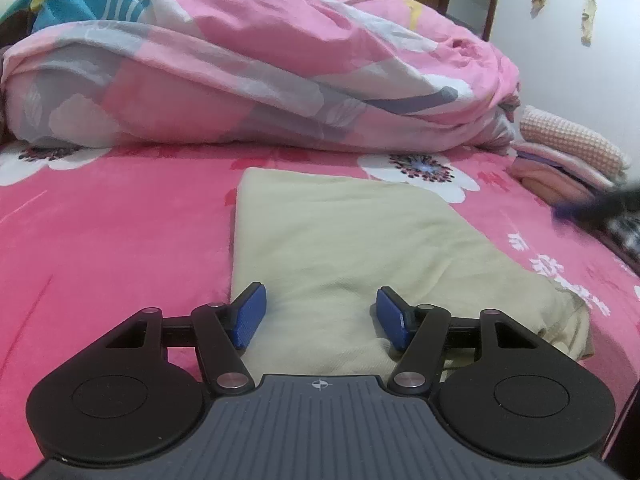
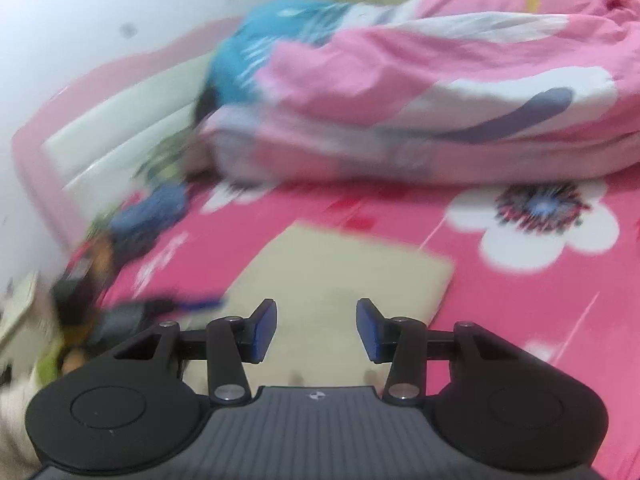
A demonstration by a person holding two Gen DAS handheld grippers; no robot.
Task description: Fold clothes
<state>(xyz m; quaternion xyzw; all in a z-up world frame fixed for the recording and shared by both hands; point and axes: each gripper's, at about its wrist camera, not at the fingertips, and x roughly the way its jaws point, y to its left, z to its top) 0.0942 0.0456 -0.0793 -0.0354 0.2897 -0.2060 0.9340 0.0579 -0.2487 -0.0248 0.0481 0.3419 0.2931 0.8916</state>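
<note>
A beige garment (image 1: 340,232), folded into a flat rectangle, lies on the pink flowered bed sheet (image 1: 100,232). My left gripper (image 1: 320,316) hovers low over its near end, open, with the blue pads apart and nothing pinched between them. My right gripper (image 2: 316,330) is open above the same beige garment (image 2: 340,276), and its view is smeared by motion. In the left wrist view the right gripper shows as a dark blur with a blue tip at the right edge (image 1: 592,208). The left gripper appears blurred at the garment's left side (image 2: 200,304).
A bulky pink and grey quilt (image 1: 240,72) lies heaped across the far side of the bed. Folded pink and waffle-textured clothes (image 1: 568,156) are stacked at the right. A blue garment (image 2: 148,216) and other loose items lie near the pink headboard (image 2: 32,148).
</note>
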